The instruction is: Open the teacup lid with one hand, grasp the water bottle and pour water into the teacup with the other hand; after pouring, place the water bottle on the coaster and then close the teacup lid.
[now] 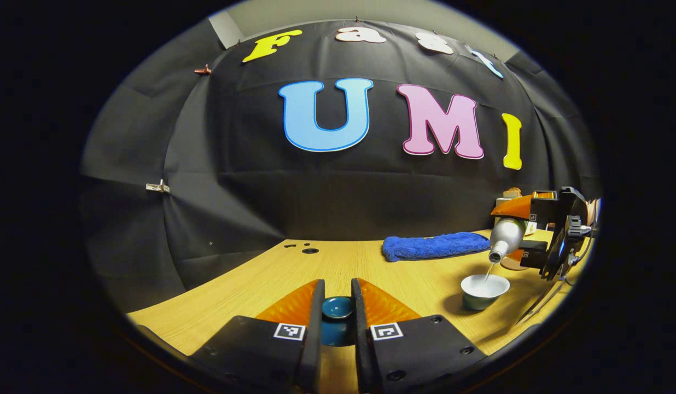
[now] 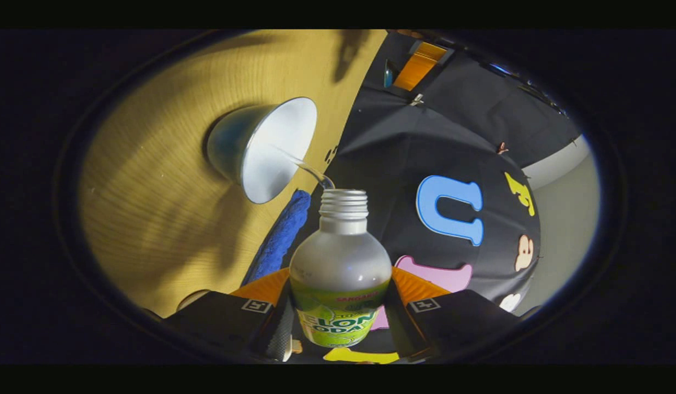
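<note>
A: The right gripper (image 2: 338,323) has the bottle (image 2: 341,273) clamped by its lower body, a finger pressing on each side of the label. It's tipped well over, long axis slanting down, mouth aimed at the cup (image 2: 272,148).

B: And it's pouring. From the left gripper view a thin stream drops from the bottle (image 1: 506,236) into the cup (image 1: 484,290), which stands on the table (image 1: 371,268) just under the mouth, near the blue towel (image 1: 431,245).

A: How would you say that bottle handles?

B: Looks like a metal shell, stiff, so it shouldn't give under the squeeze. Smooth and rounded though, probably slippery, and it lightens as it empties. Low on the body where the wall runs straight seems the sensible hold; the shoulder would let the fingers slide.

A: The cup?

B: Ceramic, I'd guess. Small, light, easy to knock or chip. Open side up, upright, nothing touching it but the water.

A: And the lid?

B: The left gripper (image 1: 338,306) has it. The lid (image 1: 338,309) sits between the fingers, which are nearly closed with only a narrow gap, and both look to press on it. It's held off to the left of the cup, well apart, just above the table or resting on it; I can't tell which.

A: Coaster?

B: Something round shows behind the right gripper (image 1: 521,230), too hidden to say.
</note>
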Available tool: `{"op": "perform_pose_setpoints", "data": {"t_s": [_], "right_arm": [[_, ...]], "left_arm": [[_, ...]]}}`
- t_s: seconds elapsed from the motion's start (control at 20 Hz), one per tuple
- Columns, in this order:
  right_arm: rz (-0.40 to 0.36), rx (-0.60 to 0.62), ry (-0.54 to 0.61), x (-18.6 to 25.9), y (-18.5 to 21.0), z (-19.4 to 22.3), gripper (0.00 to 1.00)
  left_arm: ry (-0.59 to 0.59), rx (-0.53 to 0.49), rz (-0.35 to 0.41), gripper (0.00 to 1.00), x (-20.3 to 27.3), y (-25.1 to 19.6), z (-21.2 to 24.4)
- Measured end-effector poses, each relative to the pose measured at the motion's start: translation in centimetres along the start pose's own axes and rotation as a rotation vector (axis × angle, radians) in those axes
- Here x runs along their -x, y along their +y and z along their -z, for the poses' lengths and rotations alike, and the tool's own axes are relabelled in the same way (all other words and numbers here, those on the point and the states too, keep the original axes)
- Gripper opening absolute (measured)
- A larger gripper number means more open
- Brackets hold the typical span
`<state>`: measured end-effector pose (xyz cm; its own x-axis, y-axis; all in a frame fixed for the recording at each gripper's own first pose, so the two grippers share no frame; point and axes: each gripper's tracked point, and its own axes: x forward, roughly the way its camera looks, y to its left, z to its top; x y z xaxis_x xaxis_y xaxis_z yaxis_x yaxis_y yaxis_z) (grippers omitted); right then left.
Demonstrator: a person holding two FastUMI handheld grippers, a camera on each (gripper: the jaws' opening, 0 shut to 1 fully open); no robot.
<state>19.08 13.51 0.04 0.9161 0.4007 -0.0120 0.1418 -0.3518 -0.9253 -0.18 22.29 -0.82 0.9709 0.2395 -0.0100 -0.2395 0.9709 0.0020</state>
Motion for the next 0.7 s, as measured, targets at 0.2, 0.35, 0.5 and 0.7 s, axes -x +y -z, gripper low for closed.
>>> {"op": "perform_pose_setpoints", "data": {"t_s": [0.2, 0.35, 0.5, 0.7], "right_arm": [[-0.004, 0.014, -0.003, -0.07, -0.01, 0.67, 0.75], [0.004, 0.040, -0.008, -0.35, -0.43, 0.73, 0.75], [0.006, 0.066, -0.026, -0.40, -0.57, 0.38, 0.75], [0.000, 0.101, -0.049, -0.74, -0.62, -0.08, 0.75]], "left_arm": [[0.000, 0.000, 0.000, 0.29, -0.08, -0.01, 0.01], [0.000, 0.000, 0.000, 0.29, -0.07, 0.00, -0.02], [0.000, 0.001, 0.000, 0.29, 0.03, 0.00, 0.01], [0.000, 0.001, 0.000, 0.29, -0.02, -0.02, 0.04]]}}
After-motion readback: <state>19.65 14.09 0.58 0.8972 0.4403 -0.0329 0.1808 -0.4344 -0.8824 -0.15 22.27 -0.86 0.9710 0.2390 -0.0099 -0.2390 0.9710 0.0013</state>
